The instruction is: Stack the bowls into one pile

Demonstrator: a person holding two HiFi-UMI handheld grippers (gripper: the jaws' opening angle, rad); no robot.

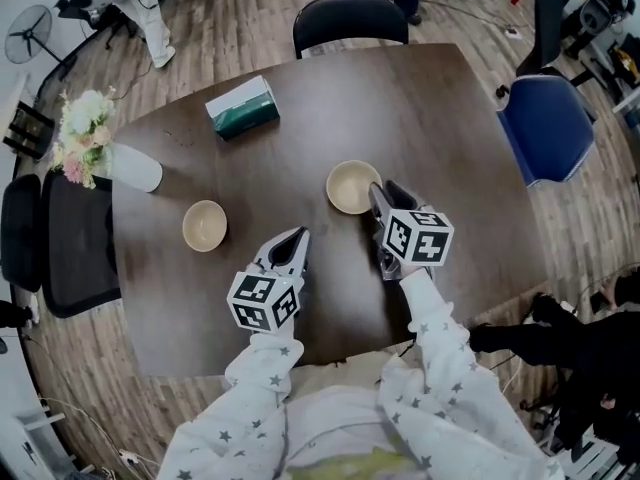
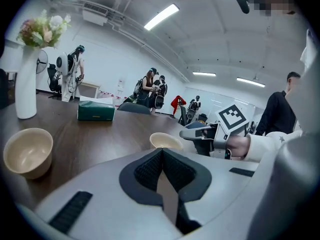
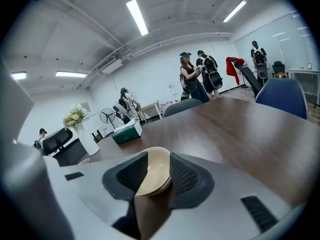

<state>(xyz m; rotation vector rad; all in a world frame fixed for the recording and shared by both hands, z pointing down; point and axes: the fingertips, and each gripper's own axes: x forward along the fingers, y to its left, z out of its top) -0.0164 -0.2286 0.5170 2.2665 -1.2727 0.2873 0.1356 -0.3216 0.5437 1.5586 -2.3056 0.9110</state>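
- Bowls: we count two. The step in hand, as we judge it, is taking the nearer bowl point(image 1: 353, 186). Its rim stands between the spread jaws of the right gripper point(image 1: 379, 192), and the pads do not press on it yet.
- To do this well, we would slide those jaws further over the rim, one pad inside the wall and one outside. Then we would close firmly and lift level, so the bowl does not swing or slip.
- The other bowl point(image 1: 205, 225) sits well off to the left of the left gripper point(image 1: 293, 240). That gripper's jaws are closed together on nothing. We would hold it clear of the carrying path.
- Counted, largest first:
  - one table point(image 1: 430, 118) under both pairs of jaws
  - three chairs: a blue chair point(image 1: 548, 128) right of the right jaws, a dark chair point(image 1: 350, 18) far ahead, a black chair point(image 1: 70, 253) far left
  - one tissue box point(image 1: 242, 107) ahead of the left jaws
  - one vase point(image 1: 135, 168) holding flowers point(image 1: 80, 133)
  - two bowls
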